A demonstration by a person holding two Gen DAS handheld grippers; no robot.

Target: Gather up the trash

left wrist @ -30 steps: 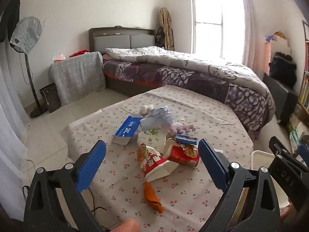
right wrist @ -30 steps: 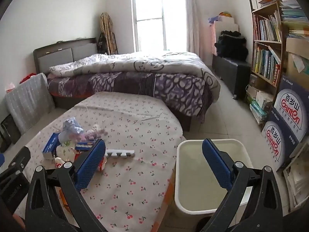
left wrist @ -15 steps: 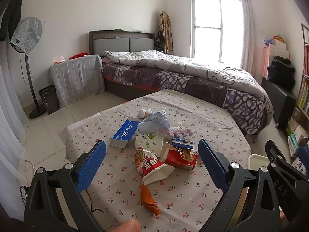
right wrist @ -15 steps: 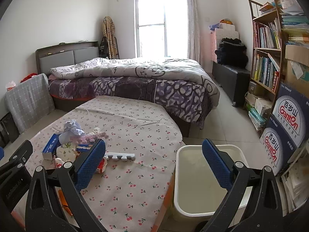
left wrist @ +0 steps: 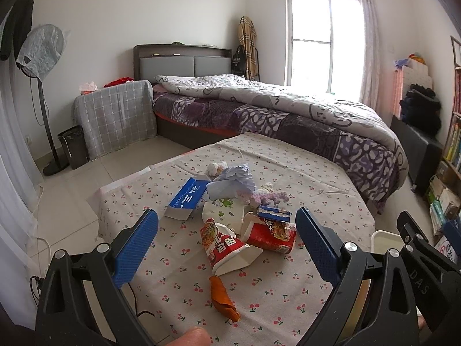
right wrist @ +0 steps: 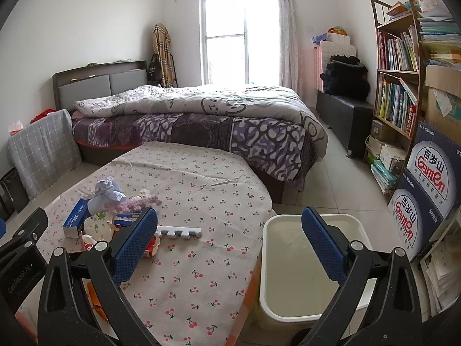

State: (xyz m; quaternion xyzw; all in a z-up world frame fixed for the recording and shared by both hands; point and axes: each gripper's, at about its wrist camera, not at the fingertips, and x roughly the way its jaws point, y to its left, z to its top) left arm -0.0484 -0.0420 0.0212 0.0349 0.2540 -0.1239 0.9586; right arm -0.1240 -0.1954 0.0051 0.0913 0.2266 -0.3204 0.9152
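A pile of trash lies on the cherry-print tablecloth point(left wrist: 173, 259): a blue carton point(left wrist: 187, 199), crumpled blue paper point(left wrist: 233, 180), two red noodle cups point(left wrist: 224, 248) point(left wrist: 270, 232), an orange wrapper point(left wrist: 223, 298) and a purple fluffy piece point(left wrist: 270, 197). My left gripper point(left wrist: 227, 240) is open and empty, hovering above and short of the pile. My right gripper point(right wrist: 229, 239) is open and empty, above the table's right edge beside the white bin point(right wrist: 291, 314). A white toothed foam strip point(right wrist: 180, 233) lies by the pile point(right wrist: 100, 216).
The white bin stands on the floor right of the table and looks empty. A bed point(right wrist: 201, 121) lies behind the table. A bookshelf point(right wrist: 400, 86) and stacked water cartons point(right wrist: 426, 178) fill the right wall. A fan point(left wrist: 40, 57) and small dark bin point(left wrist: 73, 147) stand far left.
Both grippers have drawn back and risen slightly, so the trash pile and the bin sit lower and farther in view. Both stay open and empty.
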